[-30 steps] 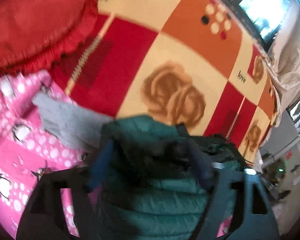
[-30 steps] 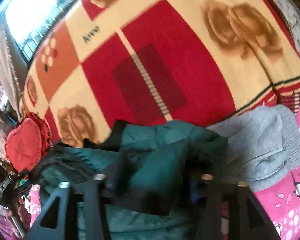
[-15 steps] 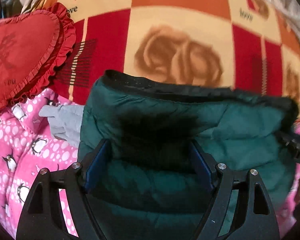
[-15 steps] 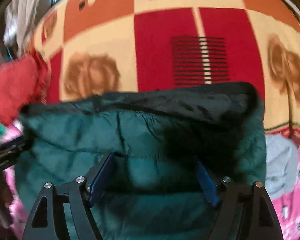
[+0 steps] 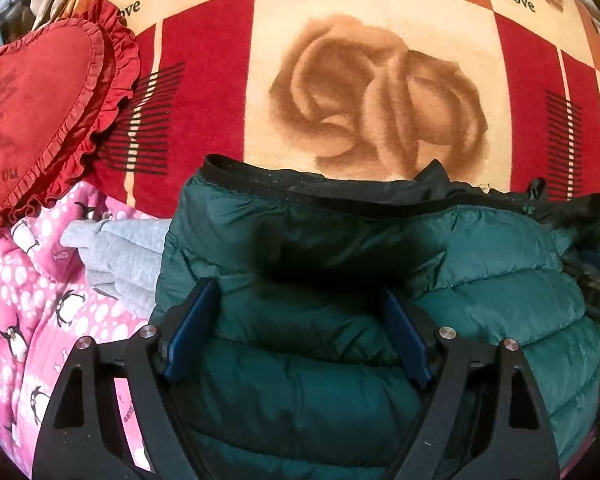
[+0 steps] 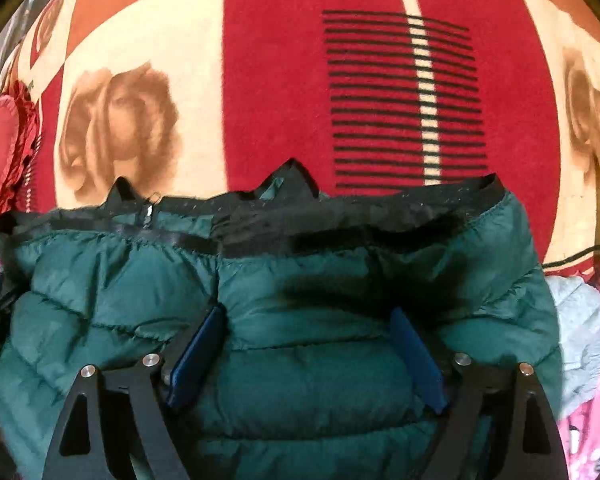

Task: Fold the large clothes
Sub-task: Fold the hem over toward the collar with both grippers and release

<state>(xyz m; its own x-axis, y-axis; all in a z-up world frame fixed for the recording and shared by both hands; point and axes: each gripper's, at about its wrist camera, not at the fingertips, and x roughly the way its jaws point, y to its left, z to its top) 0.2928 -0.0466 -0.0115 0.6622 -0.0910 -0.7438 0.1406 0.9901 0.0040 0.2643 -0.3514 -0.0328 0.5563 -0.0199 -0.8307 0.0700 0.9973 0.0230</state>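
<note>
A bed blanket (image 5: 204, 92) checked in red, cream and orange, printed with brown roses and the word "love", fills the background of both views. In the left wrist view, a dark green quilted jacket (image 5: 340, 288) lies folded on the blanket, its black-trimmed edge (image 5: 300, 196) turned toward the rose; the left gripper (image 5: 296, 328) stands over it with blue pads spread wide and opening, the puffed fabric bulging between them, and no pad visibly pinching it. Only this view shows clearly the red heart-shaped frilled cushion (image 5: 40, 96) at far left, the pink penguin-print cloth (image 5: 28, 304) beneath it and the grey knitted garment (image 5: 128, 252) tucked against the jacket's left side. In the right wrist view the blanket (image 6: 276, 80) shows a striped black panel straight ahead, and the jacket (image 6: 300, 360) reaches nearly across the frame. The right gripper (image 6: 308, 344) is likewise spread and opening, with jacket between its pads but not squeezed. Here the grey garment (image 6: 576, 320) peeks out at right, the cushion (image 6: 4, 148) a sliver at left. Beyond the jacket's trimmed edge the blanket lies bare; its two sides are crowded.
</note>
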